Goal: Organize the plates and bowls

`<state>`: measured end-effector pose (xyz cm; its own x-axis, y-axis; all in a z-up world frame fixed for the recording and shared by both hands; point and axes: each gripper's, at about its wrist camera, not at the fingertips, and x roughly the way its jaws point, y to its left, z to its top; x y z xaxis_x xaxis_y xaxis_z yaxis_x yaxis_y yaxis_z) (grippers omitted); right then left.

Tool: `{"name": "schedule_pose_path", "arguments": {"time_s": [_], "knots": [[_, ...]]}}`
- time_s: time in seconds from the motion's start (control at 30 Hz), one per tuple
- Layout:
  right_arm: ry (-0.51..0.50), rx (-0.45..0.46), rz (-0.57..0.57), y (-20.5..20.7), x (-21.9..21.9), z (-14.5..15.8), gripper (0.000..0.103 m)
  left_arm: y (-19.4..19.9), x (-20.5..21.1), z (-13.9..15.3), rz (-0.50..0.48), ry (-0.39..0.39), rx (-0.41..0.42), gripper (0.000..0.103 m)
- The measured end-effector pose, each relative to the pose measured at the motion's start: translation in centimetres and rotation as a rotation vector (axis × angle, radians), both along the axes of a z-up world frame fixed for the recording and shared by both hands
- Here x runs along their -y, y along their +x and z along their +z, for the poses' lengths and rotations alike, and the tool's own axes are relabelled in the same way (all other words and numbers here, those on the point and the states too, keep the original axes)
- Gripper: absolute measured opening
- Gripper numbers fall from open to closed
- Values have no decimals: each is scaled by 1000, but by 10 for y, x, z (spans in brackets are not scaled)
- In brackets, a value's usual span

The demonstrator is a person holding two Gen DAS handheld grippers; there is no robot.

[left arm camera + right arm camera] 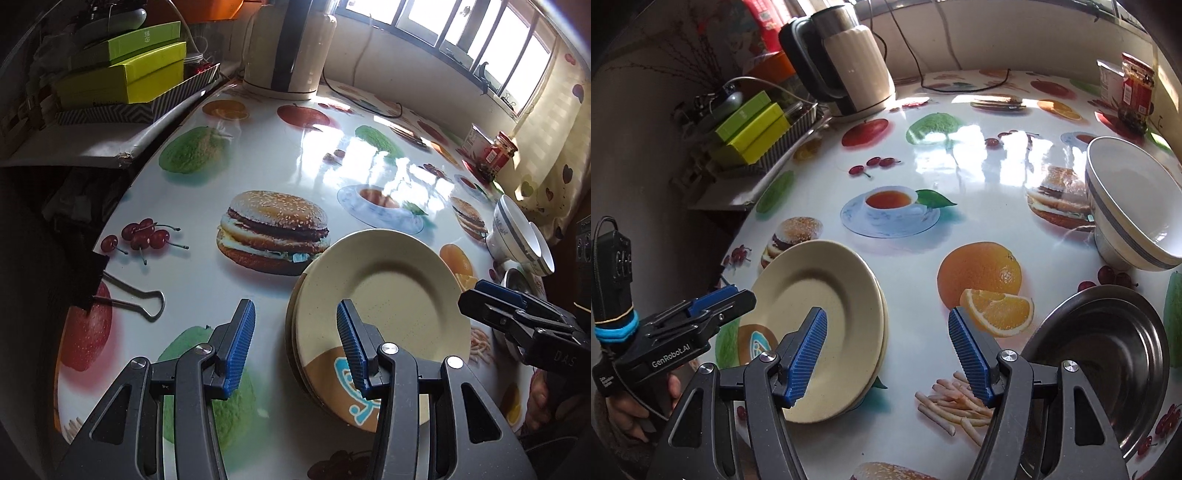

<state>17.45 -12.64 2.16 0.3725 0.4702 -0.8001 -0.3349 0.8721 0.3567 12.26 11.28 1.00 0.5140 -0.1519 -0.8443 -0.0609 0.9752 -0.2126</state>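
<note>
A stack of cream plates [388,295] [827,306] lies on the food-print table. My left gripper [295,347] hovers open over the stack's left rim, its right finger above the plate and nothing between the pads. In the right wrist view that same left gripper [716,302] sits at the stack's left edge. My right gripper [888,354] is open above bare table between the plates and a steel plate [1108,354] [517,280]. Stacked white bowls with grey bands [1134,206] [517,236] stand beyond the steel plate. From the left wrist view the right gripper [491,291] shows side-on.
An electric kettle [288,48] [846,62] with its cord stands at the table's back. Green boxes [125,70] [753,125] sit on a side shelf. A red jar [498,151] [1137,88] stands near the window. A binder clip [122,291] lies at the left edge.
</note>
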Motion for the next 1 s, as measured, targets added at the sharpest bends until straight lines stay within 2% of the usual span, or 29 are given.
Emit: {"name": "schedule_pose_path", "arguments": {"time_s": [0.13, 0.6, 0.87, 1.0], "knots": [[12, -43, 21, 6, -9, -11, 69, 1, -5, -7, 8, -42, -20, 47], [4, -67, 62, 10, -28, -22, 69, 1, -11, -12, -6, -107, -22, 48], [34, -103, 60, 9, -27, -29, 56, 2, -14, -16, 8, -156, -28, 48], [43, -109, 58, 10, -27, -29, 52, 5, -15, -23, 11, -246, -57, 48]]}}
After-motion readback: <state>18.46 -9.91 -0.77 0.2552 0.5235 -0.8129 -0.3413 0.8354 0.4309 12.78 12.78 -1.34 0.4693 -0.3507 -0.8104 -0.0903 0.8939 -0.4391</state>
